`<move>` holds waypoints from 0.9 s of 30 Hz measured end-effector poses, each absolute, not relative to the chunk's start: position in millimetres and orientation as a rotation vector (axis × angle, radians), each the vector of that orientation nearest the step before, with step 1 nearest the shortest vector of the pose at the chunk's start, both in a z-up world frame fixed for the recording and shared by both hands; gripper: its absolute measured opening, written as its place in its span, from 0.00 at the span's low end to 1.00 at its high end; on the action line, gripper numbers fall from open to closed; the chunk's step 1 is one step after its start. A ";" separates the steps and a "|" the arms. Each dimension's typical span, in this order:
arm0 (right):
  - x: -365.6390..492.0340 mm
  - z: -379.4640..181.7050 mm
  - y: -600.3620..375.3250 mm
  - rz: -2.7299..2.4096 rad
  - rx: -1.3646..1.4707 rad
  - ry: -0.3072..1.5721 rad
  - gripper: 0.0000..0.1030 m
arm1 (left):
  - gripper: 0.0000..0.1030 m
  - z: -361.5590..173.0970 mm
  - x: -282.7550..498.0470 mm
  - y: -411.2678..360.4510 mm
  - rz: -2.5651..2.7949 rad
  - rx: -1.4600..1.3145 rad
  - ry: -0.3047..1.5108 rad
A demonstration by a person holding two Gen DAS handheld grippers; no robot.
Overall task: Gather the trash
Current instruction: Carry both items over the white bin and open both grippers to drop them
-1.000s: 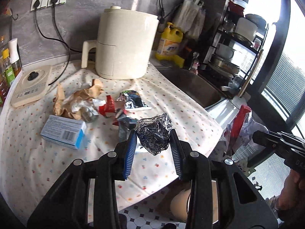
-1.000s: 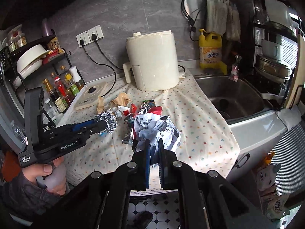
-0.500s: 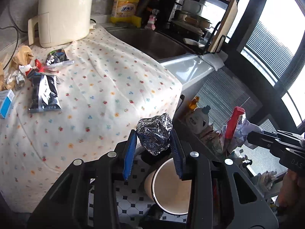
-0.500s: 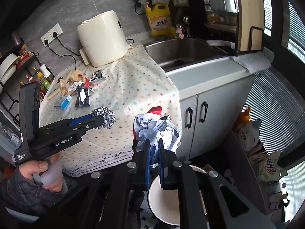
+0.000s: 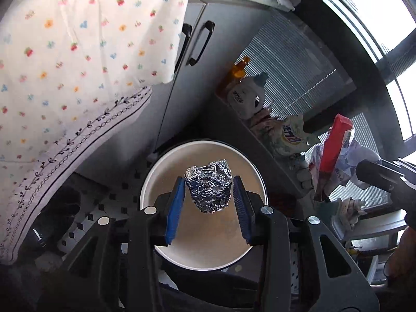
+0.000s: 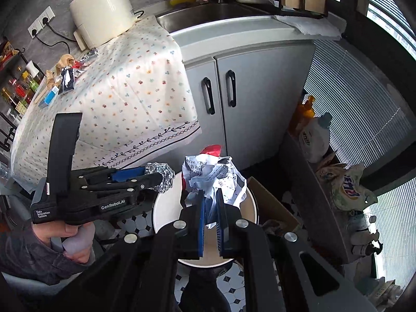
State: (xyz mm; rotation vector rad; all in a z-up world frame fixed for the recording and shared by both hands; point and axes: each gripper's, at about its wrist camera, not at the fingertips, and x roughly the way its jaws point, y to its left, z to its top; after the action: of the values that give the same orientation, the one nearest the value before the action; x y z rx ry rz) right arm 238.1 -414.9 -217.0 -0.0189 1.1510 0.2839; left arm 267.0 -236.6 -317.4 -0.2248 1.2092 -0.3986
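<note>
Both grippers have moved from the table down over the round white bin (image 5: 202, 257) on the tiled floor. The left gripper (image 5: 208, 195) holds the crumpled foil ball (image 5: 209, 185) between its blue pads, directly above the bin opening. The right gripper (image 6: 211, 208) pinches a crumpled paper and wrapper bundle (image 6: 217, 182) narrowly above the same bin. This is the dropping step; next, I think, both must open their fingers.

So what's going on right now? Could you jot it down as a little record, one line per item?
left gripper: fingers closed on the foil ball, held above the bin
right gripper: fingers closed on a crumpled wrapper bundle, also over the bin
bin: round, white rim, on the tiled floor, looks empty
left on tablecloth: more trash near the white appliance
</note>
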 end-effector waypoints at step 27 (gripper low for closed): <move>253.6 -287.9 -386.3 0.207 -0.009 1.335 0.80 | 0.84 -284.2 255.9 -140.7 -0.242 -0.191 1.188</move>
State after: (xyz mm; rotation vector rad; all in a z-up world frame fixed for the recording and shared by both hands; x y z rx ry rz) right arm 253.6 -386.3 -287.9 -0.0094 1.3346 0.2070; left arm 255.9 -140.7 -284.2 -0.1906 1.1882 -0.2417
